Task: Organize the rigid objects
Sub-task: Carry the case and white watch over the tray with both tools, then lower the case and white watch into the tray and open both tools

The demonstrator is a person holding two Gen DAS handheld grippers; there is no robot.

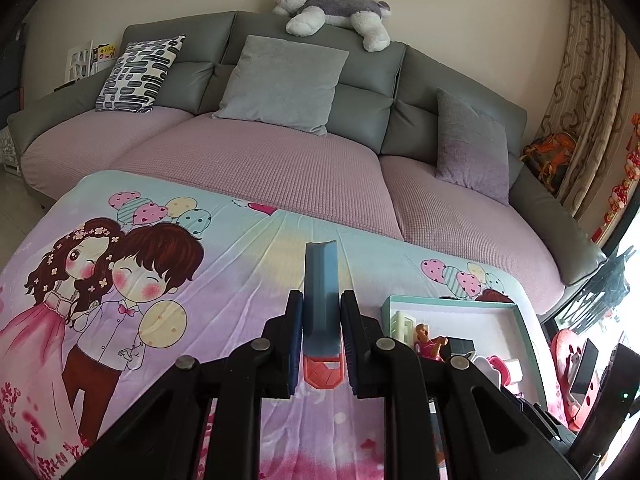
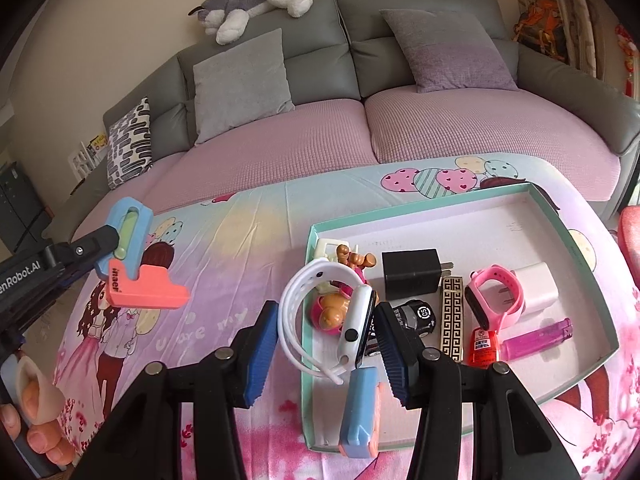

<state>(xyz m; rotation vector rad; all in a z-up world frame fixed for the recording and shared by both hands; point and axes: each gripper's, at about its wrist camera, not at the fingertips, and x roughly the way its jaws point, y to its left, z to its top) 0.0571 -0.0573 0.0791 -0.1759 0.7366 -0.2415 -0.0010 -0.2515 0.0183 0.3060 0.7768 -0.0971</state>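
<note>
My left gripper is shut on a blue and coral utility knife, held above the cartoon blanket; it also shows in the right wrist view at the left. My right gripper is open around a white smartwatch that rests on the left rim of the teal-edged tray. The tray holds a second blue and coral knife, a black charger, a white charger, a pink watch, a pink lighter and a doll.
The cartoon blanket covers the table. A grey sofa with pink seat covers and cushions stands behind it. A plush husky lies on the sofa back. The tray is right of my left gripper.
</note>
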